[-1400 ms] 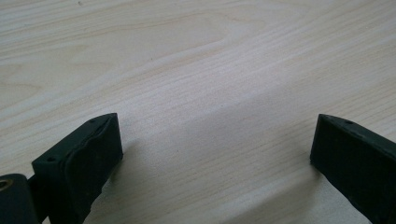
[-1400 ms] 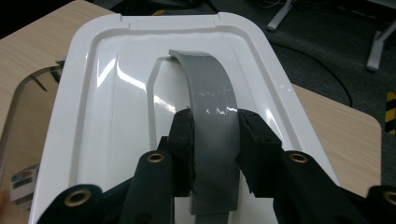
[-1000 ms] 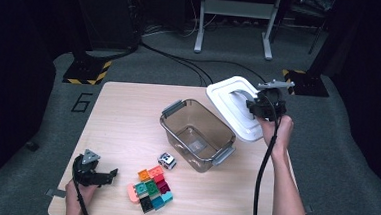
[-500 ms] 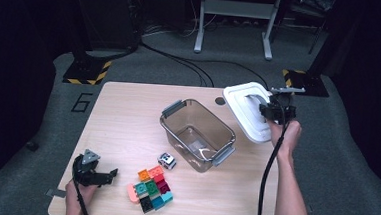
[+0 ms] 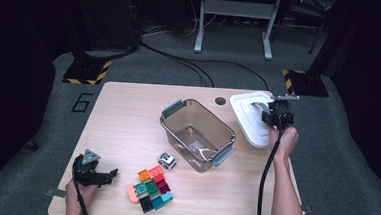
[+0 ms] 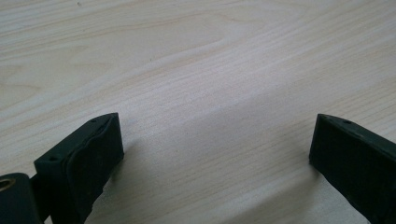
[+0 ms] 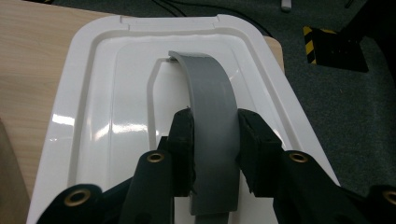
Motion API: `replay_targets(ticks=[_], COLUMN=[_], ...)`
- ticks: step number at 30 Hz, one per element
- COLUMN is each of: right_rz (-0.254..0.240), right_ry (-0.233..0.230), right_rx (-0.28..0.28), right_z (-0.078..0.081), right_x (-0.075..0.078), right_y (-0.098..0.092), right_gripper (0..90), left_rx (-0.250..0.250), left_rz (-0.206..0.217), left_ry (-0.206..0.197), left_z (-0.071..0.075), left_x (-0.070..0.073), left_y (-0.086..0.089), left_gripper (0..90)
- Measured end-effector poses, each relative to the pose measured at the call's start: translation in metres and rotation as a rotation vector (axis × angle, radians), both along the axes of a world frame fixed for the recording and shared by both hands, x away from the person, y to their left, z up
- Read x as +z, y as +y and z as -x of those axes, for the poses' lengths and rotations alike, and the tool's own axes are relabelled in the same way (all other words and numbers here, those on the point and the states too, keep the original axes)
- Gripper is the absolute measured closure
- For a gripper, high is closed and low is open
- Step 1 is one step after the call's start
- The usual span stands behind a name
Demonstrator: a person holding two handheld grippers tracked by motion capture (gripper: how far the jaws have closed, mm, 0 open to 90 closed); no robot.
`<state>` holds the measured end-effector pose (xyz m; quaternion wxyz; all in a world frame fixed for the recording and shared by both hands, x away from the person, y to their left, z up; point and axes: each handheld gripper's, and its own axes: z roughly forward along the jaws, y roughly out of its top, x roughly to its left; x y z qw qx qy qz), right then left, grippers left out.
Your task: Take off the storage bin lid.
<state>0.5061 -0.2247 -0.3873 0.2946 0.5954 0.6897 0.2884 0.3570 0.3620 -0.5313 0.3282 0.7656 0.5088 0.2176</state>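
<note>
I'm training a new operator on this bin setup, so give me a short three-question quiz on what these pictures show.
1. True or false: the right gripper is shut on the grey handle of the white lid.
2. What lies between the left gripper and the clear bin? A) a mug B) coloured blocks C) a towel
3. Is the lid on the bin?

Key: 1 true; 2 B; 3 no, it is at the table's right edge, beside the bin.

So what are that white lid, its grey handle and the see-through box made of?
The white rectangular lid looks like glossy moulded plastic: light glints off its ridges. Its grey arched handle seems a duller, matte plastic strap. The clear brownish box appears to be tinted transparent plastic, since the wooden table shows through it.
</note>
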Motion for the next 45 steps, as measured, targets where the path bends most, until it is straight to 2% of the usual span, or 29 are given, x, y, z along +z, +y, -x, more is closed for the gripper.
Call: replay_targets(ticks=[6,10,19,23,27,38,45], right_rz=[0.022,0.003,0.021,0.011,0.019,-0.001,-0.01], right_ry=[0.011,0.006,-0.003,-0.005,0.001,0.018,0.042], right_rx=[-0.013,-0.031,-0.055,-0.068,-0.069,-0.092,-0.078], right_z=[-0.003,-0.005,-0.008,-0.008,-0.008,-0.009,-0.011], right_x=[-0.018,-0.027,-0.049,-0.058,-0.066,-0.089,-0.103], right_y=[0.003,0.003,0.011,0.013,0.014,0.011,0.007], right_gripper=[67.8,67.8,67.8,67.8,67.8,67.6,66.5], left_rx=[-0.001,-0.001,0.0,0.001,0.002,0.002,0.002], left_rz=[0.0,0.0,0.0,0.001,0.001,0.001,0.001], left_ry=[0.0,0.0,0.0,0.001,0.0,0.0,0.001], left_z=[0.0,0.0,0.0,0.0,0.0,0.0,0.0], left_x=[0.0,0.0,0.0,0.0,0.0,0.0,0.0], left_y=[0.0,0.0,0.0,0.0,0.0,0.0,0.0], left_gripper=[2.9,2.9,3.0,3.0,3.0,3.0,3.0])
